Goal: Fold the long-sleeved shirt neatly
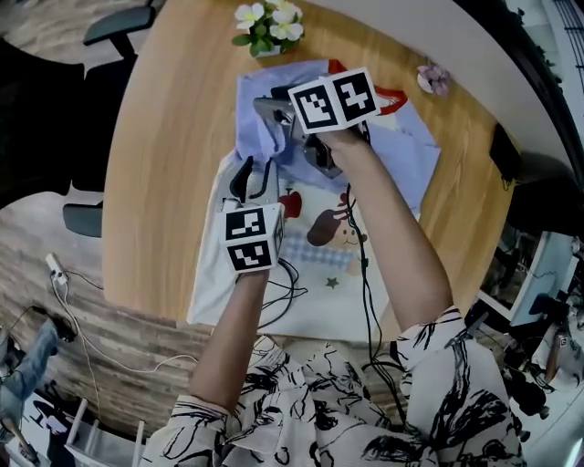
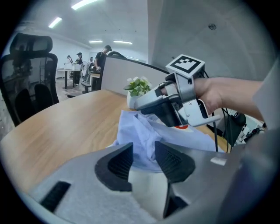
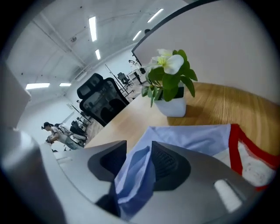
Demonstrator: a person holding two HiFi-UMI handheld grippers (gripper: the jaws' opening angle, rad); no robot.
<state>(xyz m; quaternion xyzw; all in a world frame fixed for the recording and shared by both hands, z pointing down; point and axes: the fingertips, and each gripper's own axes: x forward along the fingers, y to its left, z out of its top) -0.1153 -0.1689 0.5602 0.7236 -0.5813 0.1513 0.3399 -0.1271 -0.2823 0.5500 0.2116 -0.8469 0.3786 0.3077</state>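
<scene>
Now the left gripper and right gripper are gaping partway, blue sleeve lying slack between the right fingers. The shirt is looking limp and light; pinching its edges seems best.

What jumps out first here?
The left tool and right tool are close together over a white cartoon-print shirt on the wooden table. A bunched blue sleeve lies between the right tool's parted jaws. A potted flower stands at the table's far edge.
</scene>
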